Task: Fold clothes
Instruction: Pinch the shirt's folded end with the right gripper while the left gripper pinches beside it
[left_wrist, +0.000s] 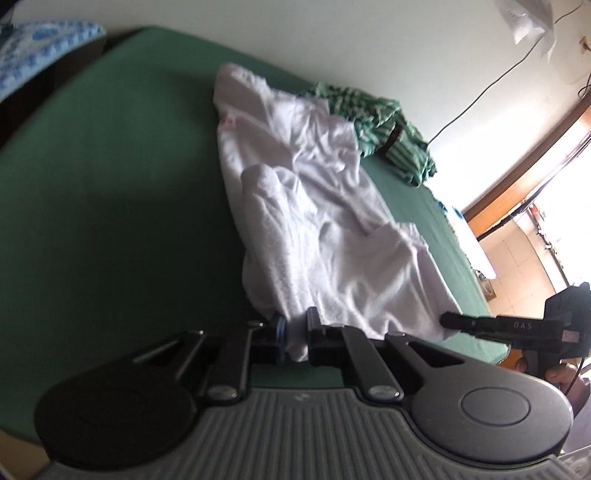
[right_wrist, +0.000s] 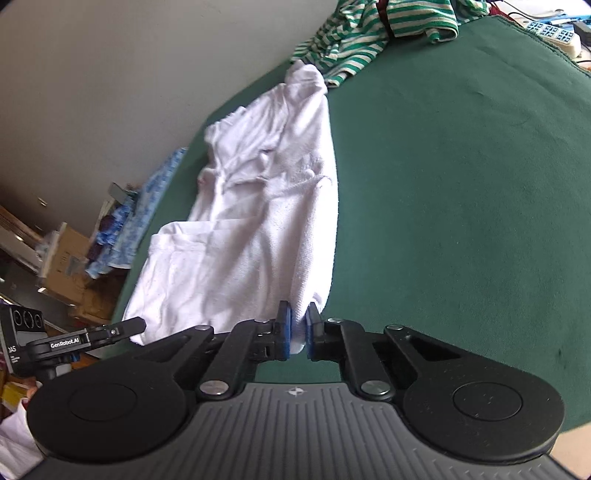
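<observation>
- Nearest the lens, the left gripper (left_wrist: 295, 338) has its jaws drawn in on a bunched corner of the white garment (left_wrist: 317, 221), the cloth pinched between the blue pads at the near hem.
- The right gripper (right_wrist: 298, 330) does the same at the opposite near corner, its jaws nearly closed with a fold of white fabric (right_wrist: 251, 221) squeezed between them.
- Each tool appears in the other's view: the right one at the right edge of the left wrist view, its tip touching or just over the hem, and the left one low at the left edge of the right wrist view.
- The garment lies lengthwise on the green bed cover (right_wrist: 461, 203), rumpled and partly doubled over, running away from both grippers toward the wall (left_wrist: 332, 33).
- Judged from the two-corner hold, the step in hand is the spreading or first fold; the next move likely calls for lifting both corners together and keeping the hem taut so the cloth lays flat.
- Beyond it, a green-and-white striped garment (right_wrist: 373, 33) sits crumpled, touching the white one's far end, apparently awaiting its turn.
- Farther off, blue patterned fabric (right_wrist: 140, 221) hangs past the bed's edge.
- Sleeves and collar cannot be made out among the creases; the window side is washed out by glare, and the person's hands are mostly cut off.
</observation>
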